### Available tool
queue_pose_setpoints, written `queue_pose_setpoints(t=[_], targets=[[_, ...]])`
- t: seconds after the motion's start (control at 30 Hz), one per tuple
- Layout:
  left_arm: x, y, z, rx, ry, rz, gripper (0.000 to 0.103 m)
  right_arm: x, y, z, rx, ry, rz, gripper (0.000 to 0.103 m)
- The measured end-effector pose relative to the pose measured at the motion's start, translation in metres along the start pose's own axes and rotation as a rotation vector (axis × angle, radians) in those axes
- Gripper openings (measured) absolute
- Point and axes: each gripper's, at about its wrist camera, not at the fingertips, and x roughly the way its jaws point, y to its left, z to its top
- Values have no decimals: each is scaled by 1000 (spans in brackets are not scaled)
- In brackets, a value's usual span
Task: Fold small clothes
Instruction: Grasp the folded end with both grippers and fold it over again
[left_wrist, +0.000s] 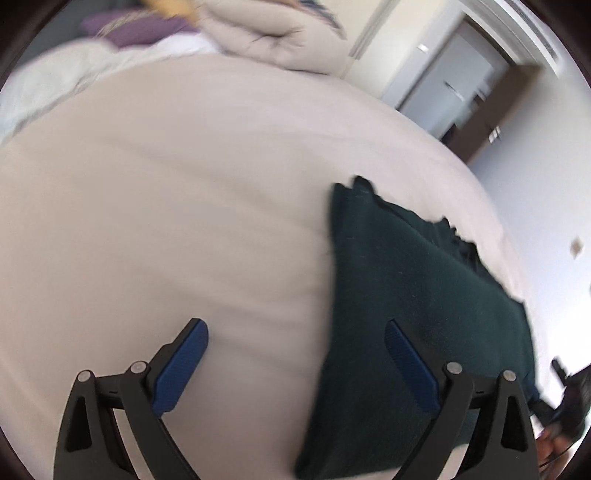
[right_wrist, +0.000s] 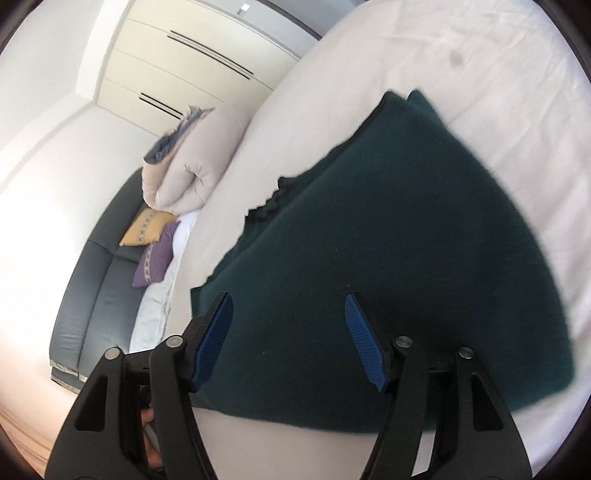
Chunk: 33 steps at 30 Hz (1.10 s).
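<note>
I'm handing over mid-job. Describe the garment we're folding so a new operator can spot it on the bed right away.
Start from the wide bed covered in a pale beige sheet. On its open flat stretch, well clear of the rolled cream duvet and the purple pillow at the head end, lies the dark green knitted garment. It is the only dark item on the sheet, flat, with one ragged stepped edge.

Black angular left gripper (left_wrist: 295, 354) and right gripper (right_wrist: 288, 328) frames – ribbed blue pads (left_wrist: 181, 369), silver pivot screws (right_wrist: 402, 341)
</note>
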Motion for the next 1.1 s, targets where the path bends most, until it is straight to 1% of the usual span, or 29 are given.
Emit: queue_pose_setpoints(t=[0.03, 0.1, 0.13, 0.17, 0.23, 0.27, 0.33, 0.37, 0.43, 0.47, 0.57, 0.67, 0.7, 0.8, 0.87, 0.93, 1.0, 1.03, 1.07, 1.1], targets=[[1, 4, 1, -7, 14, -17, 98, 2, 2, 0, -4, 17, 15, 67], [6, 9, 4, -10, 68, -50, 98, 5, 8, -3, -16, 61, 32, 67], [9, 9, 9, -8, 98, -60, 101, 8, 12, -5, -23, 76, 38, 67], [13, 8, 11, -2, 122, -66, 103, 9, 16, -7, -26, 84, 49, 67], [20, -3, 17, 34, 168, -52, 102, 14, 25, -11, -31, 103, 72, 67], [21, -8, 19, 39, 184, -66, 102, 21, 31, -12, -39, 117, 78, 67], [26, -14, 19, 34, 229, -133, 102, 33, 47, -17, -66, 143, 89, 67], [30, -15, 17, 38, 255, -143, 102, 38, 55, -18, -83, 159, 93, 67], [37, -22, 17, 53, 278, -122, 102, 53, 74, -19, -105, 180, 96, 67], [39, -24, 19, 51, 289, -126, 102, 57, 80, -18, -113, 187, 103, 67], [45, -26, 24, 9, 345, -204, 102, 64, 100, -17, -136, 209, 125, 67], [47, -28, 25, 5, 386, -225, 101, 74, 117, -17, -156, 232, 137, 67], [47, -28, 25, -2, 402, -243, 100, 78, 122, -18, -163, 241, 143, 67], [50, -20, 21, -82, 457, -339, 93, 86, 134, -22, -184, 272, 153, 67], [54, -17, 16, -139, 505, -401, 82, 97, 141, -23, -192, 290, 152, 67], [57, -21, 14, -164, 526, -415, 80, 107, 146, -25, -195, 304, 150, 67], [56, -20, 12, -182, 524, -423, 76, 114, 149, -26, -197, 319, 152, 67], [56, -18, 11, -207, 527, -433, 66, 116, 148, -26, -198, 323, 153, 67], [55, -15, 10, -231, 533, -449, 51, 121, 149, -26, -196, 331, 153, 67], [54, -13, 7, -251, 536, -466, 42, 124, 146, -26, -194, 338, 153, 67]])
